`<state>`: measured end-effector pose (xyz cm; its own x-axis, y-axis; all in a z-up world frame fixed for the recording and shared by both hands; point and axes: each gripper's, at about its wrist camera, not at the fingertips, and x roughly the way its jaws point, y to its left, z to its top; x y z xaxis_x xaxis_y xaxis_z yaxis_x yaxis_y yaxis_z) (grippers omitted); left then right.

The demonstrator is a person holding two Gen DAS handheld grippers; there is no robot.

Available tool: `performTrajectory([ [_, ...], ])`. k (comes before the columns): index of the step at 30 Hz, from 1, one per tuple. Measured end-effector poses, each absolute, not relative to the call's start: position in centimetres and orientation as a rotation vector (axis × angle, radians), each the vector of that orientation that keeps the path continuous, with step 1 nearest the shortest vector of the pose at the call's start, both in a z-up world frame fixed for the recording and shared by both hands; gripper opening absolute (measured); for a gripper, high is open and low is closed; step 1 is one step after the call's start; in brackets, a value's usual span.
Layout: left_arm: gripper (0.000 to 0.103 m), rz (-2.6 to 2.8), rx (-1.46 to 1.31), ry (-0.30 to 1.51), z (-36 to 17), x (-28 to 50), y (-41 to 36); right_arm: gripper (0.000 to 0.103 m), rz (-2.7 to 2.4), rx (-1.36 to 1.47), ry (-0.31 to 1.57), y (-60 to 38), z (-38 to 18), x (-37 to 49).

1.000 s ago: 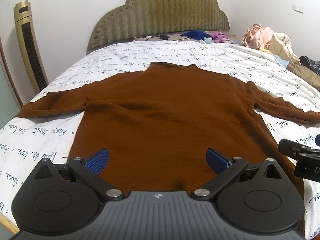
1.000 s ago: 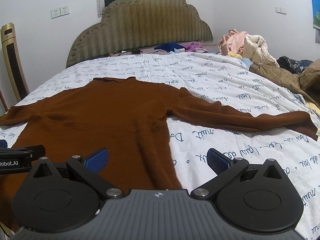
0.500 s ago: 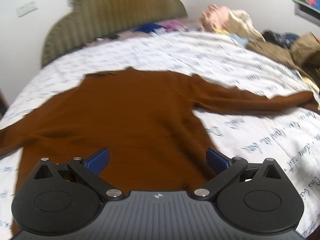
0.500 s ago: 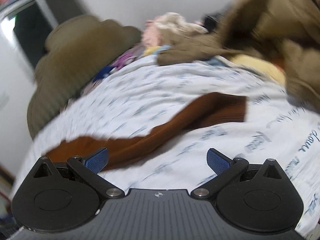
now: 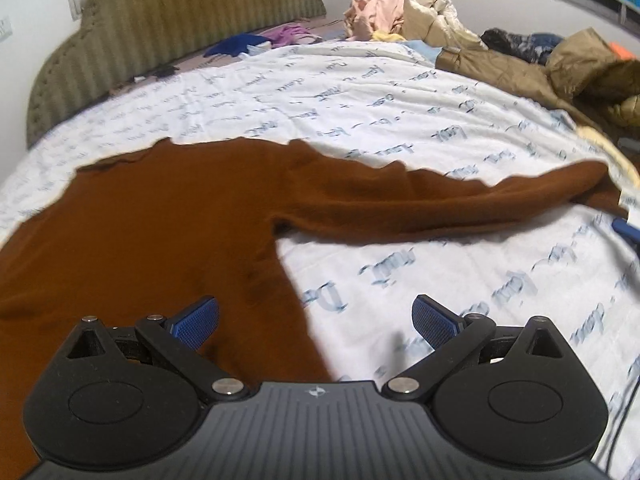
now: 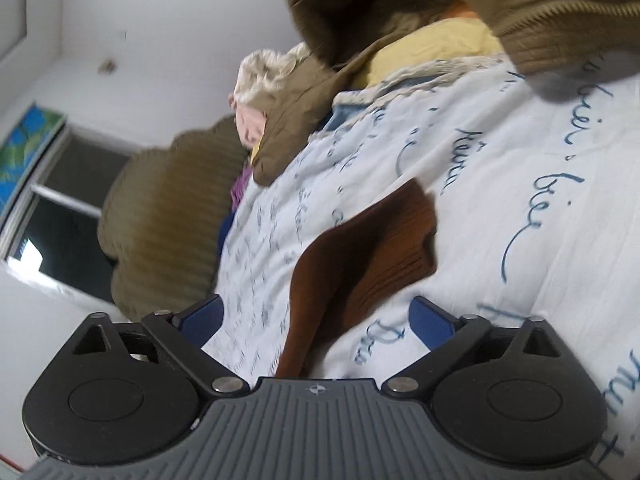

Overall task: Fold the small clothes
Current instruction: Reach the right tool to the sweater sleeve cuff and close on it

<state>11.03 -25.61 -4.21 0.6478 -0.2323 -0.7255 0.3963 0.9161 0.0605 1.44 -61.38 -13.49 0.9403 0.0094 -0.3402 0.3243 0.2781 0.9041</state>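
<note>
One brown sweater (image 5: 140,232) lies flat on the bed's white printed sheet (image 5: 440,128), body toward the left of the left wrist view and one sleeve (image 5: 440,204) stretched out to the right, its cuff reaching almost to the sheet's right edge. Only that one sleeve shows here; the other is out of frame.

Two grippers are in play. The left gripper (image 5: 316,316) hovers over the sweater's side seam with its jaws spread wide: one blue pad above brown knit, the other above bare sheet, nothing pinched between them. The right gripper (image 6: 316,316) is rolled hard onto its side (the room looks tipped over in its view) and points at the sleeve's cuff (image 6: 384,248). Its jaws have just been closing a little, yet they stand wide apart, the cuff end lying between them on the sheet and neither pad pressing on it.

Along the far right edge of the bed sits one heap of clothes (image 5: 400,8) and a tan padded jacket (image 5: 552,72), which in the right wrist view looms close above the cuff. A few small garments lie by the single olive headboard (image 5: 168,28). Between the sweater's shoulder line and the headboard the sheet is open, as is the stretch below the sleeve.
</note>
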Motion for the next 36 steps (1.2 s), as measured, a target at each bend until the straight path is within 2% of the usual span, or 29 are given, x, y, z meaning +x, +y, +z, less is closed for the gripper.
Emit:
performTrajectory([
  [3,0.103,-0.376,0.112,0.808,-5.0,12.5,-26.1,0.084,-0.235,1.295,0.256,-62.3,-14.2,1.9],
  [4,0.103,-0.366,0.069,0.823,-5.4,13.2,-26.2,0.072,-0.259,1.294,0.26,-62.4,-14.4,2.2],
  [5,0.103,-0.356,0.028,0.833,-5.7,13.8,-26.2,0.056,-0.292,1.295,0.252,-62.6,-14.7,2.1],
  [6,0.103,-0.345,-0.01,0.842,-6.1,14.4,-26.2,0.048,-0.309,1.305,0.243,-62.8,-15.2,2.2],
  [8,0.103,-0.33,-0.074,0.859,-6.7,15.4,-26.4,0.016,-0.326,1.353,0.251,-63.2,-16.6,2.2],
  [9,0.103,-0.327,-0.097,0.856,-6.8,15.8,-26.6,0.009,-0.332,1.369,0.258,-63.4,-17.3,2.3],
  [12,0.103,-0.306,-0.113,0.822,-7.0,16.8,-27.4,0.008,-0.311,1.356,0.256,-63.5,-17.6,2.3],
  [20,0.103,-0.31,-0.147,0.876,-7.6,19.9,-29.9,0.01,-0.201,1.285,0.198,-63.3,-14.8,2.4],
  [30,0.103,-0.362,-0.617,1.007,-7.1,18.4,-23.3,0.01,-0.101,1.157,0.17,-62.8,-9.5,3.0],
  [36,0.103,-0.41,-0.7,1.065,-8.6,20.2,-23.9,0.01,-0.095,1.135,0.174,-62.0,-9.4,2.7],
])
